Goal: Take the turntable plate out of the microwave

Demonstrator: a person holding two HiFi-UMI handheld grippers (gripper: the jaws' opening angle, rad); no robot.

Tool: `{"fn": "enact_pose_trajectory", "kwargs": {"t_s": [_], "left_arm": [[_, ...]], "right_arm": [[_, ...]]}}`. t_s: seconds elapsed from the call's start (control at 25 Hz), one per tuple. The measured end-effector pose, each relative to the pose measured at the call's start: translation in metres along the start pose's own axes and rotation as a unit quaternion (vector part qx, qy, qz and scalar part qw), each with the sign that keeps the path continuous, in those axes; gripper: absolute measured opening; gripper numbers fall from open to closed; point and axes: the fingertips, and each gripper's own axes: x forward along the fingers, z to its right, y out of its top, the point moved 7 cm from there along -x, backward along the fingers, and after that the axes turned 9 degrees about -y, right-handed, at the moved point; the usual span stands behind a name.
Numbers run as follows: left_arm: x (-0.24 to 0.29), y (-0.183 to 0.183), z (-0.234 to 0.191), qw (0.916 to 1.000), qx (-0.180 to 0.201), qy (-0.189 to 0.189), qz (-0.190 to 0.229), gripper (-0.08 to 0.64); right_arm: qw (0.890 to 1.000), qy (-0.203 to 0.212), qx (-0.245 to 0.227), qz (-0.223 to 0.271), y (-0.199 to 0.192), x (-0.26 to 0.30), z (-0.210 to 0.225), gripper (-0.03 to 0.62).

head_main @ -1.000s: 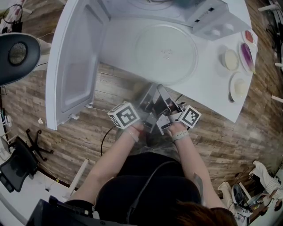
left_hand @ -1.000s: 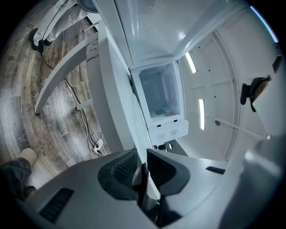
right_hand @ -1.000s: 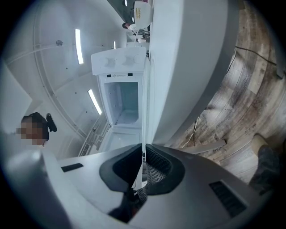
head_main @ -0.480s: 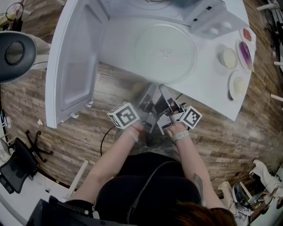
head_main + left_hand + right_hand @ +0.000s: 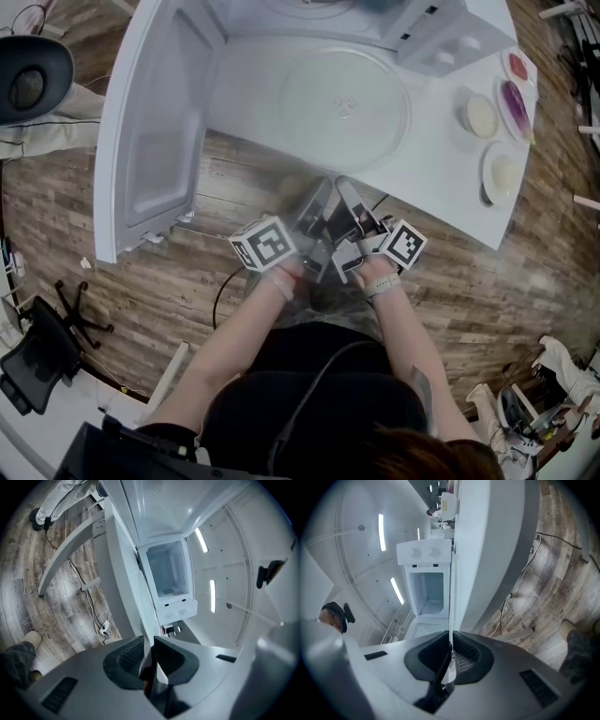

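I have both sets of fingers clenched on nothing. The left gripper (image 5: 314,214) and right gripper (image 5: 350,211) sit side by side at frame centre, just off the tabletop (image 5: 441,183) edge. The turntable plate (image 5: 345,97) lies flat on the tabletop at upper centre, in front of the microwave (image 5: 448,39). The microwave's door (image 5: 155,141) stands open at upper left.
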Motion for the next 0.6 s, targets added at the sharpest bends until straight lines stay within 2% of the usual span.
{"fn": "enact_pose_trajectory", "kwargs": {"t_s": [0.16, 0.32, 0.44, 0.6], "left_arm": [[0.001, -0.006, 0.003, 0.9995, 0.023, 0.006, -0.022, 0.057], [-0.001, -0.010, 0.008, 0.9963, 0.071, 0.016, -0.046, 0.055], [0.001, -0.014, 0.014, 0.9866, 0.138, 0.032, -0.080, 0.055], [0.002, -0.023, 0.021, 0.9661, 0.219, 0.059, -0.123, 0.049]], "right_arm": [[1.000, -0.009, -0.020, -0.001, 0.000, -0.008, -0.001, 0.040], [0.996, -0.036, -0.086, -0.009, 0.002, -0.017, -0.005, 0.040], [0.986, -0.073, -0.149, -0.014, 0.003, -0.026, -0.007, 0.040], [0.969, -0.091, -0.227, -0.018, 0.001, -0.034, -0.014, 0.040]]}}
